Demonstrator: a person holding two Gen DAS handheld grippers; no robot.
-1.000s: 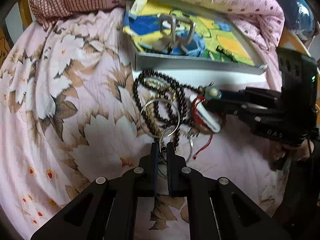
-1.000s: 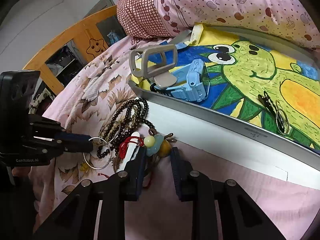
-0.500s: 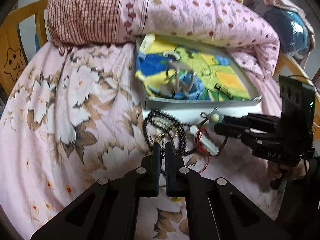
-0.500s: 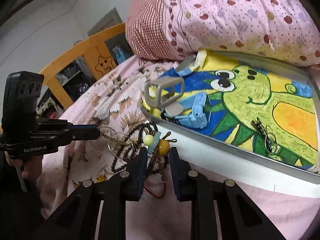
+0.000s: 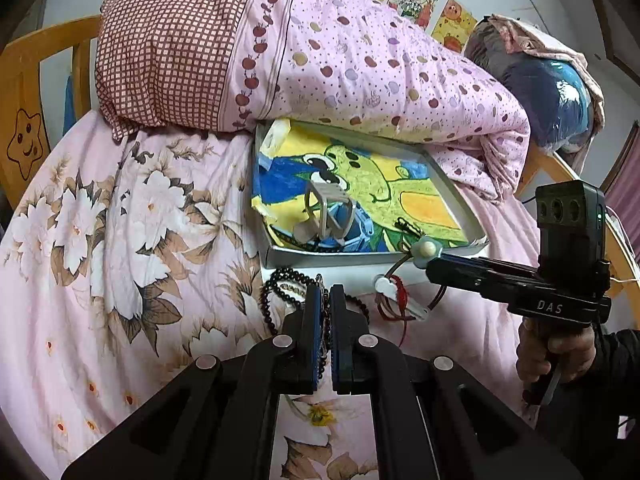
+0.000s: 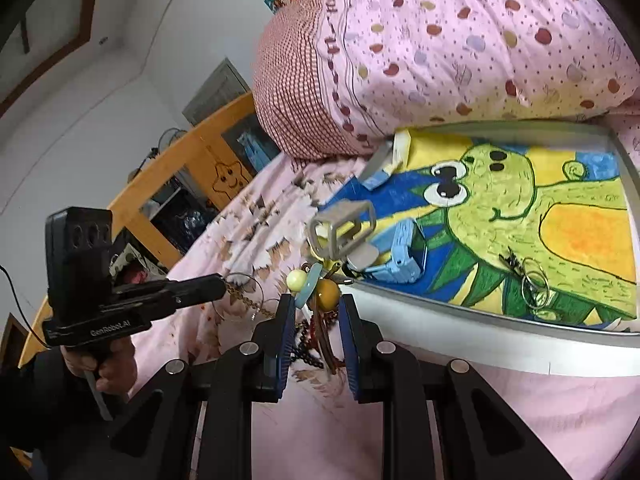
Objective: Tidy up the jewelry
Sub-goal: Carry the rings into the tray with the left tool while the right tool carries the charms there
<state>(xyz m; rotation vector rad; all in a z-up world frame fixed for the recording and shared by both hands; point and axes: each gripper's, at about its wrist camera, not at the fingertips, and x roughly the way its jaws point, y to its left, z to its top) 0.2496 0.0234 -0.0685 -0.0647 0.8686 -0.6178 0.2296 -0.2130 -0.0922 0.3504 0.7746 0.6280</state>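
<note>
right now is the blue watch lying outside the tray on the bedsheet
No, the blue watch lies inside the tray, on the frog drawing beside a grey stand.

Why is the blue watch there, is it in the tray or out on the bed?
In the tray. The blue watch lies on the frog drawing inside the tray's grey rim, beside a grey stand, not on the flowered bedsheet.

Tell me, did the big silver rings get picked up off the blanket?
Yes. The silver rings lay on the flowered blanket before; now the left gripper dangles them above it.

Right hand-held gripper (image 6: pixel 316 304) gripping beaded charm (image 6: pixel 316 286), tray (image 6: pixel 460 320) beside
</note>
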